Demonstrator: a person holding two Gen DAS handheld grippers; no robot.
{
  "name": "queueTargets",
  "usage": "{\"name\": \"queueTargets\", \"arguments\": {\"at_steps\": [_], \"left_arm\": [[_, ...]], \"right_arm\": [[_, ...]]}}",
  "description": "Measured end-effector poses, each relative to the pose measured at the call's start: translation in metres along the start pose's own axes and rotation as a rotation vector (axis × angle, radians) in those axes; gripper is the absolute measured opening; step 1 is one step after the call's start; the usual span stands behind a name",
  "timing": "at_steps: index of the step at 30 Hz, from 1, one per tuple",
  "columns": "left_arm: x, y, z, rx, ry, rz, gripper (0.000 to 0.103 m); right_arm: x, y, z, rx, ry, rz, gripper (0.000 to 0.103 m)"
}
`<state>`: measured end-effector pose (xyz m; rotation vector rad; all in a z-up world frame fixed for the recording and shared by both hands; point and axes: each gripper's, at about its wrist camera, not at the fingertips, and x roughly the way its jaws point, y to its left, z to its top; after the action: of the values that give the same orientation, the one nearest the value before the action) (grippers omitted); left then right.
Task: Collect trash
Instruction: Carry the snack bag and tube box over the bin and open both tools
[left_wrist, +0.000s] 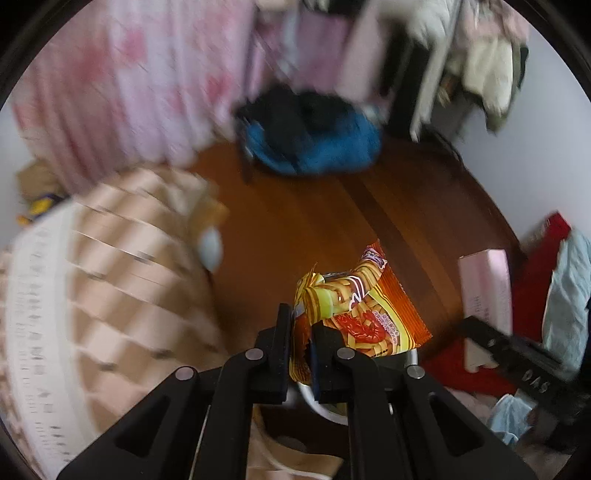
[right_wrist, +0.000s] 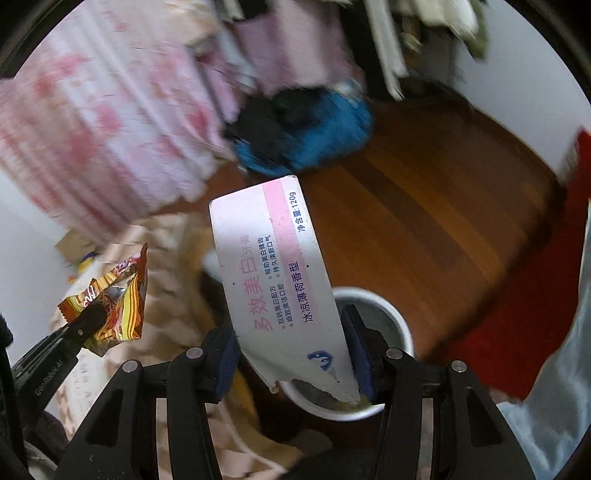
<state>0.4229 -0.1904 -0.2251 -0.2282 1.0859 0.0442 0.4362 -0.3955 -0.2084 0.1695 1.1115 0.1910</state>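
Observation:
My left gripper (left_wrist: 300, 343) is shut on an orange and yellow snack wrapper (left_wrist: 362, 310) and holds it over a white bin (left_wrist: 317, 400) that shows just below the fingers. My right gripper (right_wrist: 291, 350) is shut on a white and pink toothpaste box (right_wrist: 273, 266), held upright over the same white bin (right_wrist: 400, 328). The left gripper (right_wrist: 88, 321) with the wrapper (right_wrist: 118, 299) shows at the left of the right wrist view. The box (left_wrist: 487, 291) and the right gripper's arm (left_wrist: 517, 354) show at the right of the left wrist view.
The floor (left_wrist: 314, 229) is dark red-brown wood. A bed with a checked beige cover (left_wrist: 103, 288) lies to the left. A blue and black heap of cloth (left_wrist: 310, 140) lies ahead by a pink curtain (left_wrist: 129, 92). Red and pale blue cloth (left_wrist: 554, 280) lie at the right.

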Motion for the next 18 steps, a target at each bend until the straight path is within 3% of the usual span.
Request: {"name": "queueTargets", "arguments": {"at_steps": [5,12,14,16,18], "left_arm": [[0.074,-0.032,-0.004,0.022,0.164,-0.065,0.007],[0.118,-0.052,-0.011,0.040,0.297,-0.098,0.013],[0.121,-0.051,-0.012,0.031,0.309,-0.081,0.030],[0.120,-0.048,-0.013,0.016,0.298,-0.059,0.073],[0.115,-0.037,-0.014,0.003,0.288,-0.045,0.081]], "right_arm": [[0.069,-0.070,-0.021,0.122,0.131,-0.034,0.054],[0.126,-0.114,-0.049,0.214,0.224,-0.045,0.054],[0.137,-0.120,-0.050,0.229,0.242,-0.050,0.056],[0.145,-0.126,-0.049,0.242,0.255,-0.046,0.059],[0.149,-0.125,-0.046,0.245,0.251,-0.055,0.080]]}}
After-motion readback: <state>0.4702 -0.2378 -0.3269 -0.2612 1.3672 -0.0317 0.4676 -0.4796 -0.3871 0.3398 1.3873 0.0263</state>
